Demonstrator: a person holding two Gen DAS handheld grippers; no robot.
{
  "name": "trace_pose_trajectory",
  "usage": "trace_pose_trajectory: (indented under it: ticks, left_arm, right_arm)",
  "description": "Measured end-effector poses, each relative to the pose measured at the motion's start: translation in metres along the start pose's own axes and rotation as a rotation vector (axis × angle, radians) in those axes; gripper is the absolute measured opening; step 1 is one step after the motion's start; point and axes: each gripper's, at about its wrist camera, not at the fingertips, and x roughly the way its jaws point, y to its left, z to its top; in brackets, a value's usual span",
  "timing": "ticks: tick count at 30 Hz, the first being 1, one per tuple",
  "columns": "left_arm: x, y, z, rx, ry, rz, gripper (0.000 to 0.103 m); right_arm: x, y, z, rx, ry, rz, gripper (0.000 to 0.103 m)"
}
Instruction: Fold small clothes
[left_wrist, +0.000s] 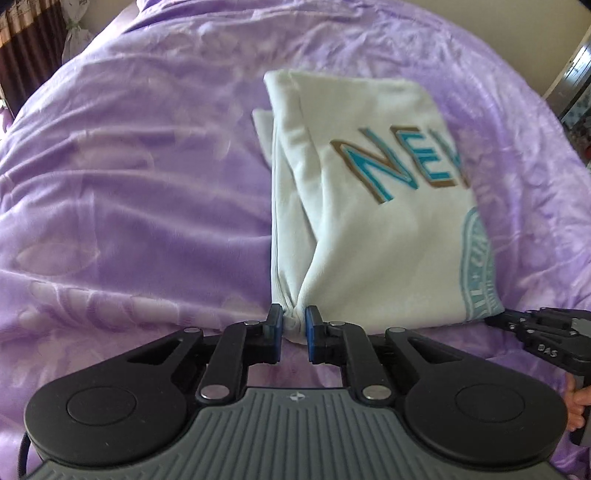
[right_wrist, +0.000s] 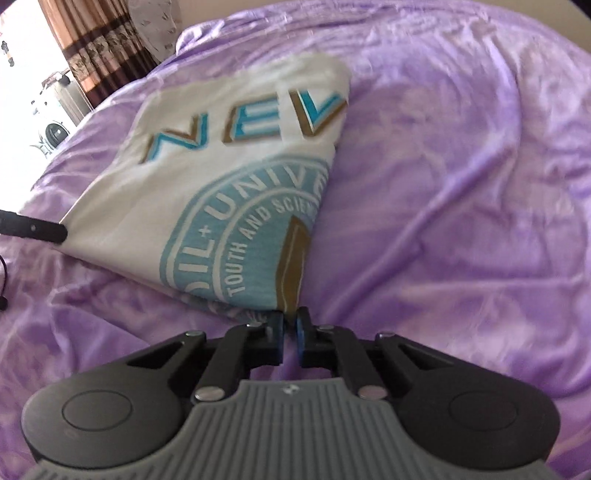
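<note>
A white T-shirt (left_wrist: 369, 206) with teal and gold letters and a round teal seal lies partly folded on a purple bedspread (left_wrist: 129, 184). My left gripper (left_wrist: 294, 322) is shut on its near left corner, where the cloth bunches between the blue pads. My right gripper (right_wrist: 290, 320) is shut on the shirt's (right_wrist: 229, 177) near right corner, by the seal. The near edge is stretched between the two grippers and lifted slightly. The right gripper shows at the right edge of the left wrist view (left_wrist: 543, 332). A left finger (right_wrist: 33, 228) shows in the right wrist view.
The purple bedspread (right_wrist: 461, 184) is wrinkled and spreads all around the shirt. Brown curtains (right_wrist: 96, 40) and a bright window stand beyond the bed's far left. A doorway or furniture (left_wrist: 576, 85) shows at the far right.
</note>
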Motion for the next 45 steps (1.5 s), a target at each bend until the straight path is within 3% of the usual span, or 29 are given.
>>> trace_pose_trajectory:
  ticks: [5, 9, 12, 13, 14, 16, 17, 18, 24, 32, 35, 36, 37, 38, 40, 42, 45]
  left_arm:
    - [0.007, -0.002, 0.003, 0.016, 0.065, 0.025, 0.015]
    - [0.000, -0.002, 0.001, 0.036, 0.103, 0.045, 0.025]
    - [-0.016, 0.005, -0.003, 0.066, 0.080, 0.056, 0.027]
    - [-0.024, 0.009, -0.003, 0.061, 0.052, 0.050, 0.034]
    - [-0.032, 0.014, -0.003, 0.049, 0.017, 0.031, 0.038]
    - [-0.047, 0.026, -0.004, -0.002, -0.061, -0.025, 0.057]
    - [-0.051, 0.032, -0.004, -0.035, -0.094, -0.053, 0.060]
    - [-0.052, 0.036, -0.004, -0.064, -0.110, -0.073, 0.063]
    - [-0.017, 0.052, -0.003, -0.204, -0.083, -0.157, 0.066]
    - [0.014, 0.063, 0.001, -0.265, -0.039, -0.228, 0.075]
    - [0.023, 0.060, 0.004, -0.261, -0.023, -0.241, 0.069]
    - [0.026, 0.059, 0.005, -0.257, -0.019, -0.248, 0.061]
    - [0.027, 0.057, 0.005, -0.251, -0.021, -0.251, 0.044]
    - [0.030, 0.055, 0.005, -0.250, -0.014, -0.273, 0.033]
    - [0.028, 0.050, 0.006, -0.260, -0.020, -0.261, 0.022]
    - [0.017, 0.043, 0.009, -0.218, -0.046, -0.233, 0.013]
    - [-0.001, 0.037, 0.014, -0.217, -0.053, -0.216, 0.010]
  right_arm:
    - [0.007, -0.003, 0.001, 0.010, 0.034, 0.005, 0.000]
    - [0.005, 0.000, -0.002, -0.025, 0.062, -0.024, 0.000]
    - [-0.008, -0.008, -0.010, -0.017, 0.059, -0.012, 0.000]
    - [-0.012, -0.009, -0.010, -0.014, 0.053, -0.007, 0.001]
    - [-0.017, -0.010, -0.010, -0.013, 0.042, -0.008, 0.003]
    - [-0.026, -0.013, -0.005, 0.001, 0.016, -0.006, 0.018]
    - [-0.030, -0.014, -0.003, 0.017, -0.001, 0.008, 0.034]
    - [-0.033, -0.017, 0.001, 0.042, -0.016, 0.025, 0.039]
    - [-0.027, -0.033, 0.014, 0.201, -0.050, 0.137, 0.044]
    - [0.011, -0.067, 0.011, 0.429, -0.022, 0.290, 0.044]
    - [0.030, -0.077, 0.007, 0.503, -0.024, 0.359, 0.044]
    - [0.035, -0.080, 0.006, 0.525, -0.022, 0.381, 0.044]
    - [0.040, -0.082, 0.005, 0.541, -0.022, 0.400, 0.044]
    - [0.042, -0.084, 0.003, 0.555, -0.025, 0.418, 0.040]
    - [0.044, -0.084, 0.001, 0.561, -0.026, 0.441, 0.019]
    - [0.042, -0.081, 0.003, 0.564, -0.028, 0.446, 0.007]
    - [0.024, -0.072, 0.015, 0.501, -0.065, 0.433, 0.004]
